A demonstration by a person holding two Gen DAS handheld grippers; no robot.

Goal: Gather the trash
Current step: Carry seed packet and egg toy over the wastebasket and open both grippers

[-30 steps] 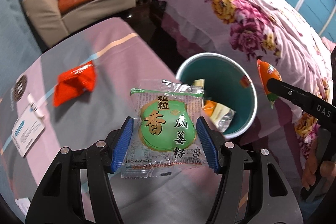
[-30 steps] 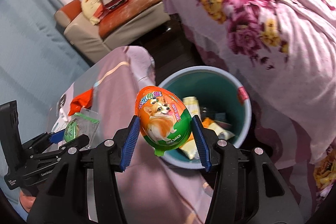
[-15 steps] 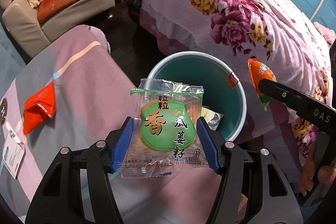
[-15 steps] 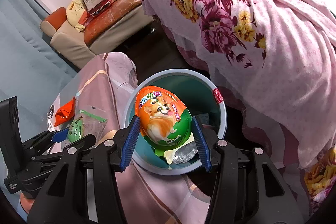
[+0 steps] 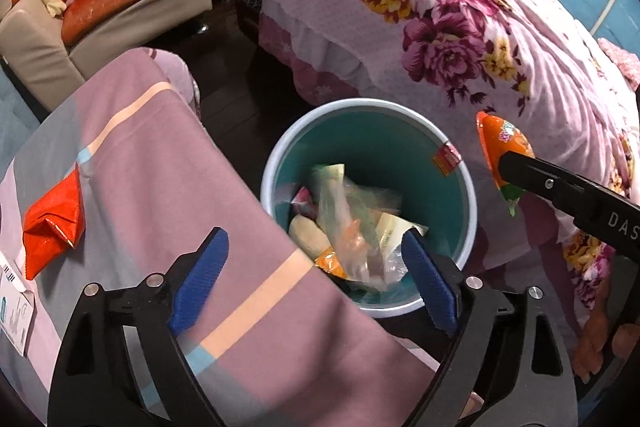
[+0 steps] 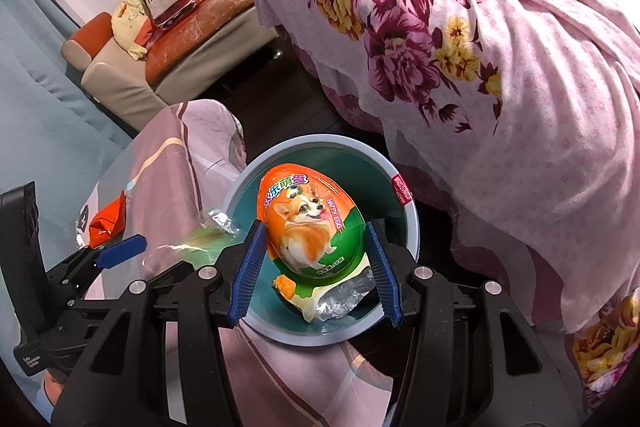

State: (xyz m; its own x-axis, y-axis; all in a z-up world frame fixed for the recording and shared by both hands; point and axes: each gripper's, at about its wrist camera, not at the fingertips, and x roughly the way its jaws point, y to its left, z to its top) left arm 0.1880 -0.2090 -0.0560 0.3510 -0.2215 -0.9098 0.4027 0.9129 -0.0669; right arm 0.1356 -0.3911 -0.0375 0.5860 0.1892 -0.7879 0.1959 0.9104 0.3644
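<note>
Bedding with purple and yellow flowers (image 5: 440, 27) fills the space ahead and to the right of both grippers, and a tan sofa (image 6: 192, 67) with a cognac-print bag on its seat stands well beyond them to the left. Striped mauve cloth (image 5: 160, 187) covers the table under and left of the left gripper (image 5: 316, 279). Just ahead of that gripper, slightly to its right, stands the teal bin (image 5: 400, 155), ringed by a pale rim and holding a heap of wrappers. The left gripper's blue pads are spread wide with nothing between them; a clear green-printed packet (image 5: 344, 211), blurred, is in the bin's mouth directly ahead of it, above the heap. In the right wrist view the same packet is a smear (image 6: 204, 239) between the two grippers, at the bin's left edge. The right gripper (image 6: 314, 259) is clamped on an orange-and-green egg-shaped pack (image 6: 312, 223) printed with a corgi, held upright above the bin's opening; seen from the left gripper it is to the right, near the bin's rim. An orange-red pouch (image 5: 52, 219) lies on the cloth well left of the left gripper, with a white card (image 5: 16, 311) close to it.
</note>
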